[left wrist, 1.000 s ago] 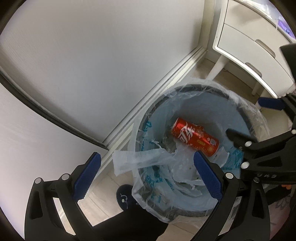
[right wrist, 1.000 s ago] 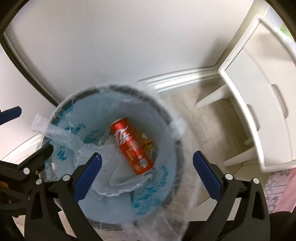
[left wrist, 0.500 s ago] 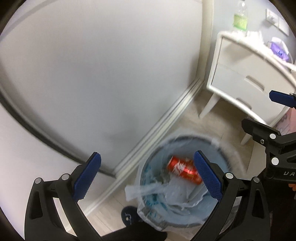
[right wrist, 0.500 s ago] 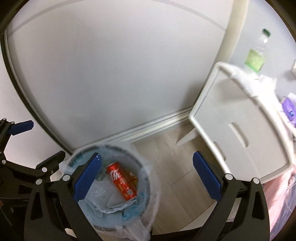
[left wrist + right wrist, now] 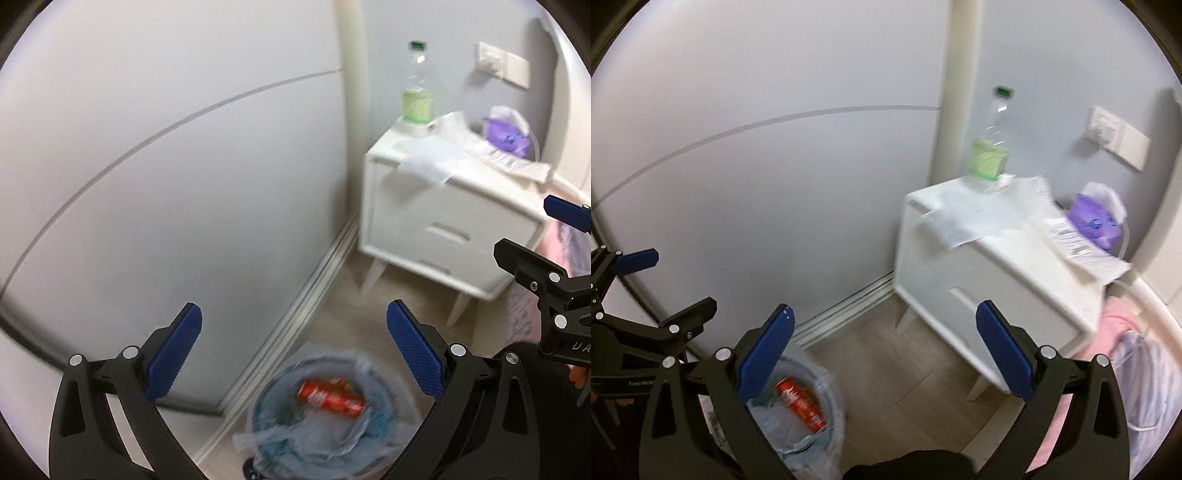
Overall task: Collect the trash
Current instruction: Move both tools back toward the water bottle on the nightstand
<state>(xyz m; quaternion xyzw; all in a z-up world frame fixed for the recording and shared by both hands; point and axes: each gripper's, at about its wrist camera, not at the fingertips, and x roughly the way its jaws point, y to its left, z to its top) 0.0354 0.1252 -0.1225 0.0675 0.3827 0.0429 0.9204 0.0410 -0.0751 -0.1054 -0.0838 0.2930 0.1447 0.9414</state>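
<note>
A red soda can [image 5: 330, 398] [image 5: 800, 404] lies inside the round bin [image 5: 402, 402] [image 5: 834, 402], which is lined with a clear plastic bag and stands on the floor low in both views. My left gripper [image 5: 293, 350] hangs open and empty well above the bin. My right gripper [image 5: 884, 350] is open and empty too, raised over the floor between bin and nightstand. On the white nightstand [image 5: 436, 236] [image 5: 997, 295] stand a clear bottle with a green label [image 5: 417, 92] [image 5: 990, 147], crumpled clear plastic [image 5: 436, 155] [image 5: 979, 214], printed paper [image 5: 1078, 247] and a purple packet [image 5: 506, 134] [image 5: 1095, 221].
A pale sliding wall panel [image 5: 166, 166] fills the left side, with a floor track [image 5: 306, 295] running to the nightstand. Pink and striped bedding [image 5: 1126, 369] lies at the right. A wall socket plate [image 5: 1115, 136] sits above the nightstand. Wood floor [image 5: 905, 369] separates bin and nightstand.
Both grippers have risen and tilted up from just over the bin. The bin and can shrank to the bottom of each view, and the nightstand top with its bottle and litter came into sight.
</note>
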